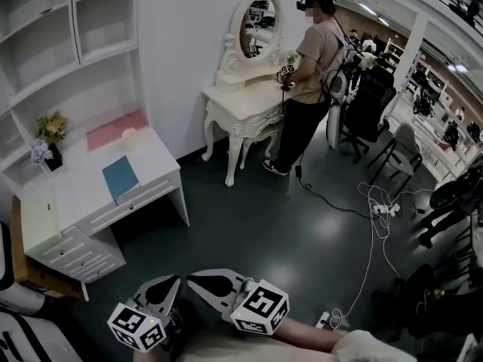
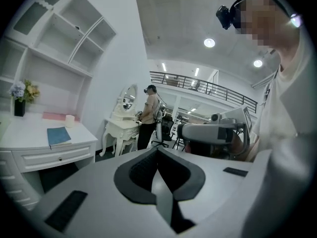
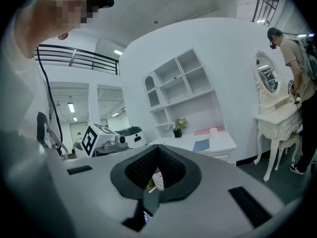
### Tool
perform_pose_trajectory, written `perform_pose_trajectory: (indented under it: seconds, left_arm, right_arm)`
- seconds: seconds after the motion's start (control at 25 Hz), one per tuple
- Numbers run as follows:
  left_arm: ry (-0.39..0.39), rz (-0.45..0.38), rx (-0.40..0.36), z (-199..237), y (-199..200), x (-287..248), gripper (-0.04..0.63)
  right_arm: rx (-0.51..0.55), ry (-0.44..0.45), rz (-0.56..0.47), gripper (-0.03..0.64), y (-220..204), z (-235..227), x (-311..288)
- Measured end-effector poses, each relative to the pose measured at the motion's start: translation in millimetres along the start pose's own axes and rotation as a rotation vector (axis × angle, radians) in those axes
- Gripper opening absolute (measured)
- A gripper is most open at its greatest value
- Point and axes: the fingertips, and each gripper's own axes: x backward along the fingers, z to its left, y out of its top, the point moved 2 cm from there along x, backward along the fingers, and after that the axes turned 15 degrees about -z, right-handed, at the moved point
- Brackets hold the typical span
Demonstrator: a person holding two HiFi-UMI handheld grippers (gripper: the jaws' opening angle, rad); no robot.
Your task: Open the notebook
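Note:
The blue notebook (image 1: 121,178) lies closed on the white desk (image 1: 72,194) at the left, far from both grippers. It also shows in the left gripper view as the notebook (image 2: 58,136) and in the right gripper view as the notebook (image 3: 201,145). My left gripper (image 1: 172,281) and right gripper (image 1: 193,280) hang low at the bottom of the head view, over the dark floor, with their tips close together. The left gripper (image 2: 157,150) has its jaws shut with nothing between them. The right gripper (image 3: 158,148) is shut and empty too.
On the desk stand a vase of flowers (image 1: 48,140), a pale cup (image 1: 129,138) and a pink sheet (image 1: 113,129), with white shelves (image 1: 83,44) above. Another person (image 1: 309,74) stands at a dressing table (image 1: 245,100) with an oval mirror. Cables (image 1: 377,217) trail over the floor beside chairs (image 1: 396,153).

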Motion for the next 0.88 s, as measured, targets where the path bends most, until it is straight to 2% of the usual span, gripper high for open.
perform_pose_trajectory:
  seconds: [0.24,0.6,0.88]
  left_arm:
    - [0.028,0.021,-0.01,62.0,8.9,10.6,0.015]
    - [0.012,-0.054,-0.022,128.1,49.0,14.2,0.015]
    - [0.098,-0.081,0.036,182.5,52.3,50.8,0.015]
  right_arm:
    - [-0.01,0.008,0.061,0.014,-17.3,-4.8,-55.1]
    - [-0.01,0.024,0.097,0.014,-18.0,-13.4,-124.9]
    - [-0.079,0.033,0.144,0.014,-37.2,-17.2,-175.5]
